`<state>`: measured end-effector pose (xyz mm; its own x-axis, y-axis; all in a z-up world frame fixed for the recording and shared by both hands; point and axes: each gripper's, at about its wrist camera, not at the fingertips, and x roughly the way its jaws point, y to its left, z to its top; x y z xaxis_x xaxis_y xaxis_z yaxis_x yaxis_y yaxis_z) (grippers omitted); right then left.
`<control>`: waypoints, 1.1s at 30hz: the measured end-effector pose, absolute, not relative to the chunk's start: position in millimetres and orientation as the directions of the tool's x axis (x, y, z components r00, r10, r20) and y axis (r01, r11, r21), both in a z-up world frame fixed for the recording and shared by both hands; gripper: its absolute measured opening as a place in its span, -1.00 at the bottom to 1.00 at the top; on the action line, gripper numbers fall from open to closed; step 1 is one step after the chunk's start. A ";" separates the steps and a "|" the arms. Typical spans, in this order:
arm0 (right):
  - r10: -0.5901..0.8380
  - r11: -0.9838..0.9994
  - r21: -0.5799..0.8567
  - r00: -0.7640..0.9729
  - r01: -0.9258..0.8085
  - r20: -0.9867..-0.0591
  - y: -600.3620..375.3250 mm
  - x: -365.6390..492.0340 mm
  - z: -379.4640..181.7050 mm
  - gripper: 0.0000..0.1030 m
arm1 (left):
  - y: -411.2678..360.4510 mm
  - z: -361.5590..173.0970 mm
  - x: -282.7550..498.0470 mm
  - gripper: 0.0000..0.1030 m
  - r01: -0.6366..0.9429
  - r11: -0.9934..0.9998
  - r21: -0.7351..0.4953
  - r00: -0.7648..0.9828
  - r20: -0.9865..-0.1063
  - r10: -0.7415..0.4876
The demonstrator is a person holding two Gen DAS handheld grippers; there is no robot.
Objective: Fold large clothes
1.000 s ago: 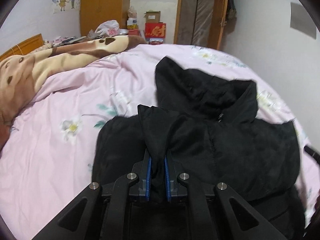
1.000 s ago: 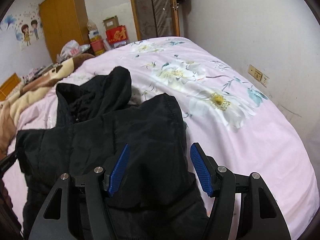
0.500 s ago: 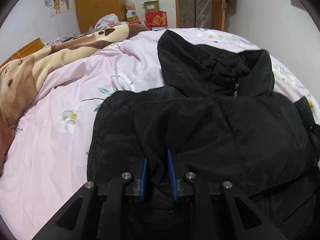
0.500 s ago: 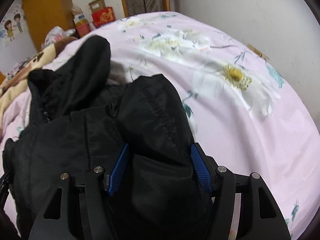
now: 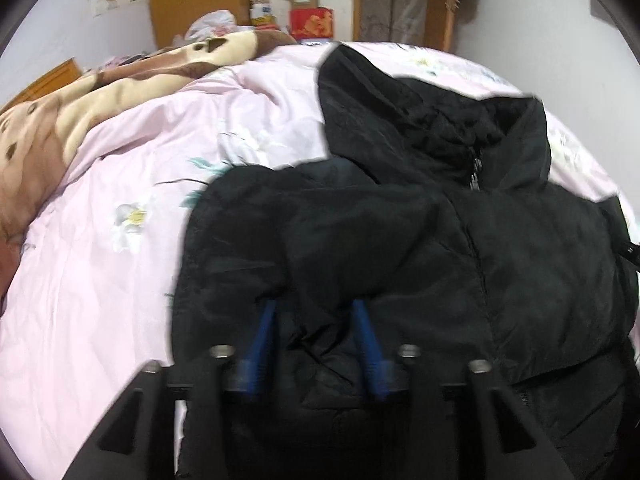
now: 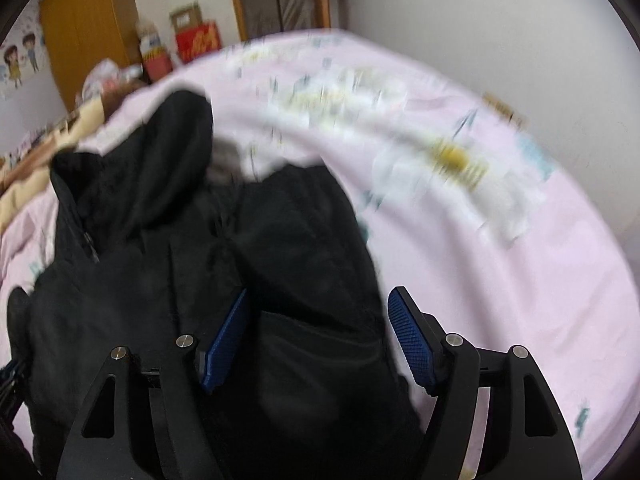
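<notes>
A black hooded padded jacket (image 5: 460, 248) lies on the pink floral bed, hood toward the far end, both sleeves folded in over its front. It also shows in the right wrist view (image 6: 192, 264). My left gripper (image 5: 316, 312) is open, its blue pads apart on either side of the folded left sleeve (image 5: 320, 240), whose cloth hides the fingertips. My right gripper (image 6: 318, 300) is open wide, its pads on either side of the folded right sleeve (image 6: 308, 248). The right view is motion-blurred.
A brown and cream blanket (image 5: 92, 96) is bunched along the bed's left side. An orange wardrobe (image 5: 196, 0), boxes (image 5: 310, 20) and a door (image 5: 404, 0) stand beyond the bed. A white wall (image 6: 500, 40) runs along the bed's right side.
My left gripper has opened and let go of the left sleeve, which now lies on the jacket. Both grippers have moved down close to the jacket. The right gripper stays open.
</notes>
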<state>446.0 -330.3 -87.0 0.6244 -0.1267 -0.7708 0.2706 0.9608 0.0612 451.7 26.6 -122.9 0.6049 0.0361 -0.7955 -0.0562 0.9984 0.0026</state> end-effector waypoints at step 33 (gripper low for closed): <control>0.032 0.996 -0.016 0.516 -0.089 -0.856 -231.1 443.6 -112.4 0.41 | 9.2 -142.3 469.4 0.33 0.016 0.998 -0.058 0.541 -0.839 -0.058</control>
<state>443.6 -231.1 -112.4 0.5156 0.0317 -0.8563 -0.0886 0.9959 -0.0165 469.4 9.2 -142.3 0.5412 -0.0576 -0.8389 0.0157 0.9982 -0.0584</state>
